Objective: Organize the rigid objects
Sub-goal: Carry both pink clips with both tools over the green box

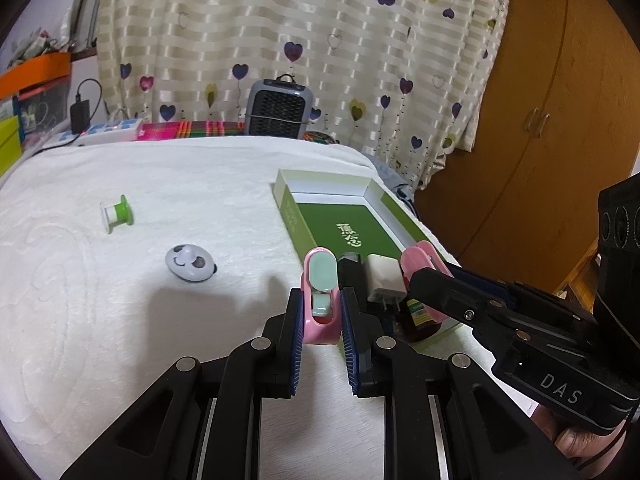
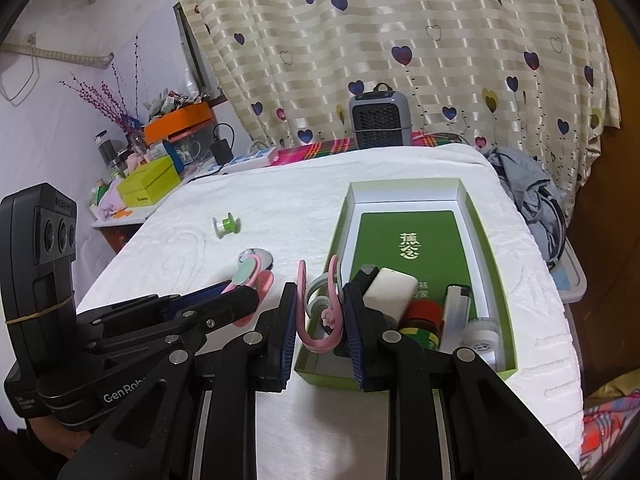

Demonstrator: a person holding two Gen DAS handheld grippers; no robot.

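Both tools are gripping pink clips, left tool [image 1: 320, 312] one clip [image 1: 320, 292], right tool [image 2: 320, 312] another [image 2: 322, 308], carrying them to the green box [image 2: 486, 216]; next, releasing inside.

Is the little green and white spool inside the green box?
No, the green and white spool lies out on the white towel, off to the left of the green box.

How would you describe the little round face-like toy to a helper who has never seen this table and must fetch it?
Start at the white towel-covered table, then look left of the green box, out on the open cloth. The round toy lies there alone, nearer than the green-and-white spool. Unlike the spool, it is a flat whitish disc with a knob in the middle and dark eye-like spots.
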